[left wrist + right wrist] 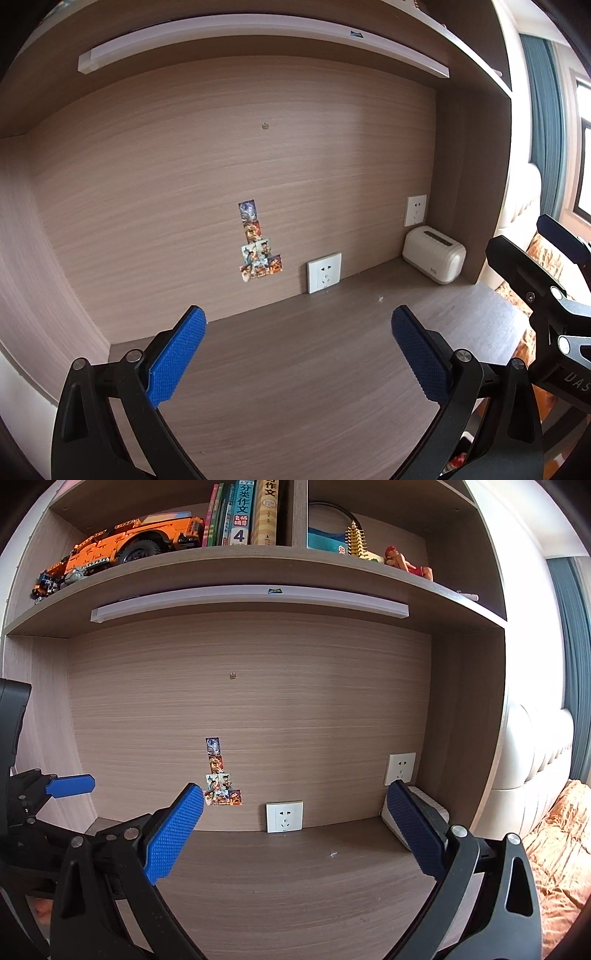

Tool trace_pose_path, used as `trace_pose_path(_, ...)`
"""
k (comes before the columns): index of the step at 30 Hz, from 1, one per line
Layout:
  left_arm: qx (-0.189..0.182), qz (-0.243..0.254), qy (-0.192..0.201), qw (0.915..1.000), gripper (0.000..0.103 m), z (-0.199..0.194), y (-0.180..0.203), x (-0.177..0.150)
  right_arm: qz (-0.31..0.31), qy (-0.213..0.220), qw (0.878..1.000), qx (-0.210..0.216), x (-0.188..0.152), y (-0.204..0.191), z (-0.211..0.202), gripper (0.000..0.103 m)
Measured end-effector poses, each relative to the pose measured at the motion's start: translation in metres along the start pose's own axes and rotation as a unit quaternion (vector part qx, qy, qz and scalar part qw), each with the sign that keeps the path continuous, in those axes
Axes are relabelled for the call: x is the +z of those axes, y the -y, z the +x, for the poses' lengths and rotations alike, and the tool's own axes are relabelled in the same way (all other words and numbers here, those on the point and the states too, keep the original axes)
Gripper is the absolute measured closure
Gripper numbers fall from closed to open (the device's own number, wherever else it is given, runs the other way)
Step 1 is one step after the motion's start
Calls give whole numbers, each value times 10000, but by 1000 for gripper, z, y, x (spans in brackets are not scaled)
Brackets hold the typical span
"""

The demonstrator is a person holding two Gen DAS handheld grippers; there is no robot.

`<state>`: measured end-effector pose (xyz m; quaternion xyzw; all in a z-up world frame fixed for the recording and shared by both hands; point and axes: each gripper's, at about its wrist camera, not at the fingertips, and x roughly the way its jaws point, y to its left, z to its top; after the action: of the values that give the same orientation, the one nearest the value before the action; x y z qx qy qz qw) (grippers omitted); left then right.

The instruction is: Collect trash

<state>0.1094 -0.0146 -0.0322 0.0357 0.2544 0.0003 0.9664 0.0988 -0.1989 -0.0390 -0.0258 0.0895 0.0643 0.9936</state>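
A tiny white scrap (381, 298) lies on the brown desk (295, 387), also seen as the white scrap (333, 854) in the right wrist view. A white lidded desktop bin (434, 258) stands in the back right corner; in the right wrist view the bin (428, 801) is partly hidden behind a finger. My left gripper (298, 319) hovers open over the desk, nothing between its blue pads. My right gripper (295, 792) is open too and holds nothing. The scrap lies ahead of both, slightly right of centre.
Wall sockets (324, 271) (414, 210) and a cluster of stickers (258, 251) sit on the back panel. A light bar (251, 600) hangs under a shelf with a toy truck (122, 550) and books (240, 513). A bed (554, 842) lies right of the desk.
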Motion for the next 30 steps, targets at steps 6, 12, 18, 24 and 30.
trace_pose_path(6, -10, 10, 2, 10000, 4, -1, 2, 0, -3, 16, 10000, -19, 0, 0, 0, 4)
trace_pose_path(12, 3, -43, -19, 10000, 4, 2, 1, 1, 6, 17, 10000, -36, 0, 1, 2, 4)
trace_pose_path(18, 4, -52, -50, 10000, 4, 6, 0, 2, 31, -8, 10000, -51, -1, 3, 5, 4)
trace_pose_path(24, 13, -65, -36, 10000, 4, 7, -1, 2, 59, -6, 10000, -35, -1, 5, 6, 4)
trace_pose_path(30, 14, -82, -27, 10000, 4, 9, -1, 3, 38, 14, 10000, -3, 0, 4, 5, 4)
